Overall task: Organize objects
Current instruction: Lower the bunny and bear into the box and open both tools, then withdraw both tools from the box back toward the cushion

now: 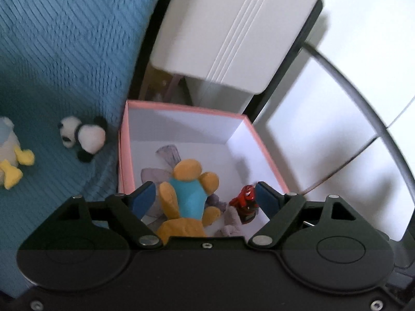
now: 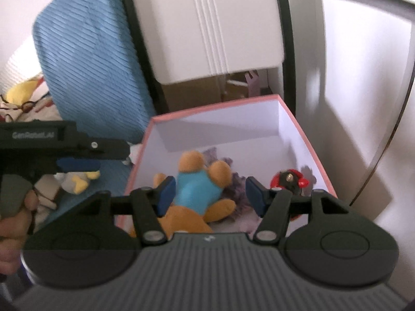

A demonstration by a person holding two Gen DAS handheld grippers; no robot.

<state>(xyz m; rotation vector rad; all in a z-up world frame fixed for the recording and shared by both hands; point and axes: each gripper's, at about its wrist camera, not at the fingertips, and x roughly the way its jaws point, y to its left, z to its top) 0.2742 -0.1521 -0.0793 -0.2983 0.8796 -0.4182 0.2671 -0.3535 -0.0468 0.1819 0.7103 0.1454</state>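
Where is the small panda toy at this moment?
In the left wrist view, the panda toy lies on the blue blanket, left of the pink box and outside it, with the duck plush further left.

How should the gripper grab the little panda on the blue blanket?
Best guess: pinch the panda across its round white body, coming from above. It lies on its side on the blue blanket, apart from the pink box and the duck toy, so fingers fit on both sides. The left gripper is open.
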